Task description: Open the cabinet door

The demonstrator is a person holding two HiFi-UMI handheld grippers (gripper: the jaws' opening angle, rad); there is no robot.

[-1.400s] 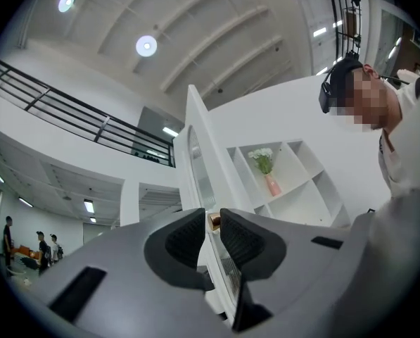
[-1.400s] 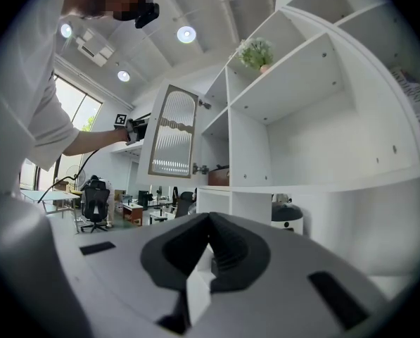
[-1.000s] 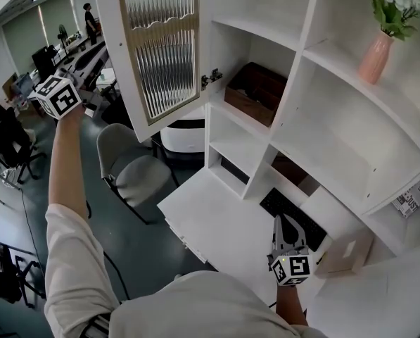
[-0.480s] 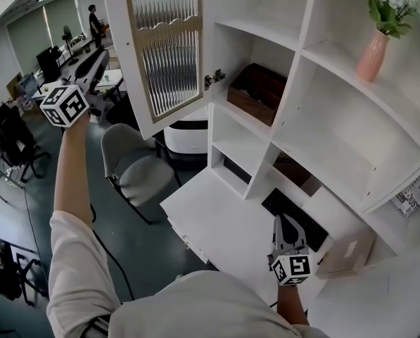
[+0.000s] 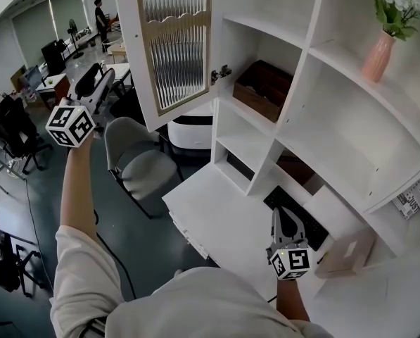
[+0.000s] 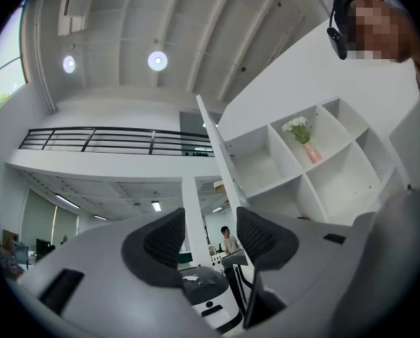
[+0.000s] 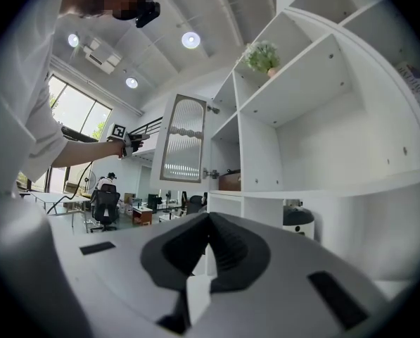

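Note:
The cabinet door [image 5: 174,41], white-framed with ribbed glass, stands swung wide open at the upper left of the shelving. My left gripper [image 5: 105,77] is raised to the left of the door and apart from its free edge. Its jaws have just been opening. In the left gripper view the left gripper [image 6: 210,234] is open with nothing between the pads, and the door's edge [image 6: 220,160] rises beyond them. My right gripper [image 5: 281,217] hovers low over the white desk [image 5: 210,217]. It is shut and empty, its pads [image 7: 220,248] meeting. The door [image 7: 183,148] also shows in the right gripper view.
A brown box [image 5: 266,90] sits in the opened compartment. A pink vase of flowers [image 5: 376,55] stands on a higher shelf. Below the door are a grey chair [image 5: 136,164] and a white appliance [image 5: 192,132]. A dark keyboard [image 5: 297,220] and a small box [image 5: 343,252] lie on the desk.
My left gripper has sunk lower, staying left of the door. The right gripper has stayed where it was.

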